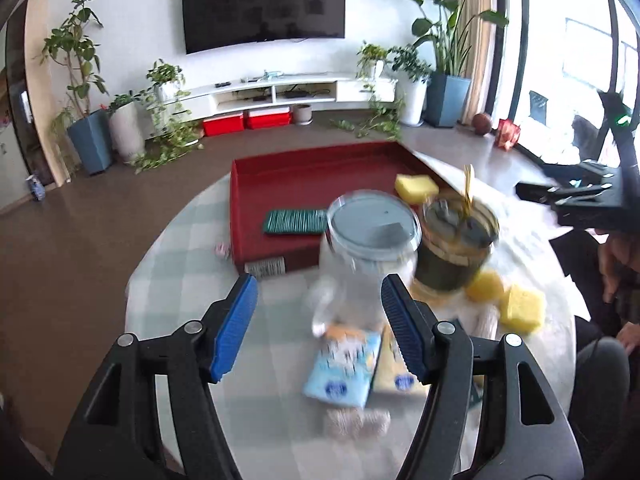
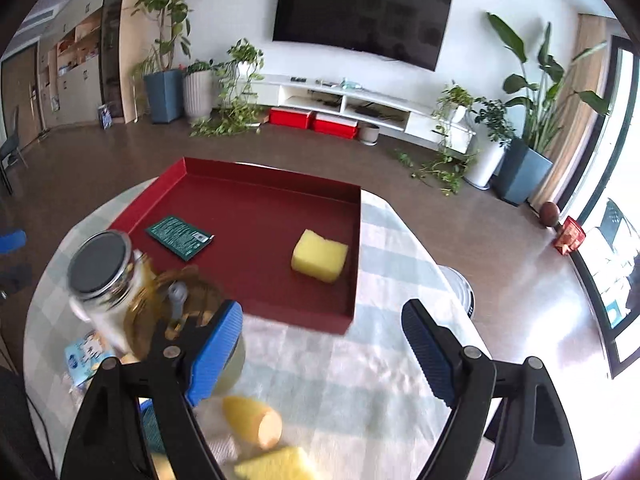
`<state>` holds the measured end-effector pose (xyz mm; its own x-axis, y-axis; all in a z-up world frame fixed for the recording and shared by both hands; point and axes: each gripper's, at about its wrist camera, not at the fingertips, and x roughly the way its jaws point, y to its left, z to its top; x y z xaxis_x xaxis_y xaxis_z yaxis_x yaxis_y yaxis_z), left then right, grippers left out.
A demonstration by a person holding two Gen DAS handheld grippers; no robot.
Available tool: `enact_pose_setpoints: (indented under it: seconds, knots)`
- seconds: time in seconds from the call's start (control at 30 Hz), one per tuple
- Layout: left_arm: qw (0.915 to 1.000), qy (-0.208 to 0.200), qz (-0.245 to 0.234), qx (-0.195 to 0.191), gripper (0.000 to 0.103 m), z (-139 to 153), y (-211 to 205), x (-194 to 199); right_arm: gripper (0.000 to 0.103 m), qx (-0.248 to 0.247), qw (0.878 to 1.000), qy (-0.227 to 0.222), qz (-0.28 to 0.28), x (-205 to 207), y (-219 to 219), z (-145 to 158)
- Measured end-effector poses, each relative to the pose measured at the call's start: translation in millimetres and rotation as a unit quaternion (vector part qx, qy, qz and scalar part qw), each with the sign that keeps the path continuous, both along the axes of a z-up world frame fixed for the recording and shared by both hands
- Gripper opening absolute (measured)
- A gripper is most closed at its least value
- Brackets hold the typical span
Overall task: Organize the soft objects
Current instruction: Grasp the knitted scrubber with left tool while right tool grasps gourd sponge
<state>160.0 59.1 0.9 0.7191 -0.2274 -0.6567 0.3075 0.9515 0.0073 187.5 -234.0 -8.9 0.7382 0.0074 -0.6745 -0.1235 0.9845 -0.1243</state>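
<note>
One yellow sponge [image 2: 319, 255], a soft porous block with rounded corners, lies inside the red tray [image 2: 256, 176] near its right wall; a flat dark-green packet [image 2: 179, 237] with fine print lies toward the tray's left. Two further yellow sponges [image 1: 504, 295] rest on the checked tablecloth [image 2: 360, 368] outside the tray, blurred in both views and partly cut off at the right wrist view's lower edge. A clear glass jar [image 1: 370, 248] with a grey lid and a green-tinted jar [image 1: 456, 240] stand side by side, smeared by motion. Pale-blue and yellow soft packs [image 1: 344, 364] lie below them, print illegible. The left gripper [image 1: 318, 330] is spread and empty; the right gripper [image 2: 322, 354] likewise gapes wide, grasping nothing.
</note>
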Motion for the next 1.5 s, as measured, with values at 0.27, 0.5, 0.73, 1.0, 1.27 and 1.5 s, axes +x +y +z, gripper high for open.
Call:
enact_pose_setpoints:
  seconds: [0.27, 0.5, 0.73, 1.0, 1.27, 1.5]
  knots:
    - [0.9990, 0.014, -0.026, 0.034, 0.063, -32.1, -14.5, -61.7, 0.085, 0.014, 0.999, 0.013, 0.050, -85.2, 30.4, -28.9]
    - [0.9976, 0.056, 0.007, 0.040, 0.063, -68.7, 1.3, -70.8, 0.084, -0.002, 0.995, 0.060, 0.081, -101.4, 56.2, -79.4]
    - [0.9946, 0.090, -0.004, 0.052, 0.063, -93.3, -11.2, -55.8, 0.084, -0.003, 0.993, 0.077, 0.089, -95.2, 59.7, -102.2]
    - [0.9899, 0.122, -0.004, 0.071, 0.065, -115.2, -26.9, -44.2, 0.084, 0.014, 0.989, 0.096, 0.108, -90.7, 62.5, -113.2]
    - [0.9922, 0.118, -0.007, 0.040, 0.056, -118.3, -23.0, -46.2, 0.078, 0.028, 0.984, 0.118, 0.130, -86.6, 69.8, -126.4]
    - [0.9931, 0.113, -0.019, 0.026, 0.050, -111.9, -25.0, -52.3, 0.044, 0.042, 0.982, 0.124, 0.136, -89.7, 70.6, -129.6]
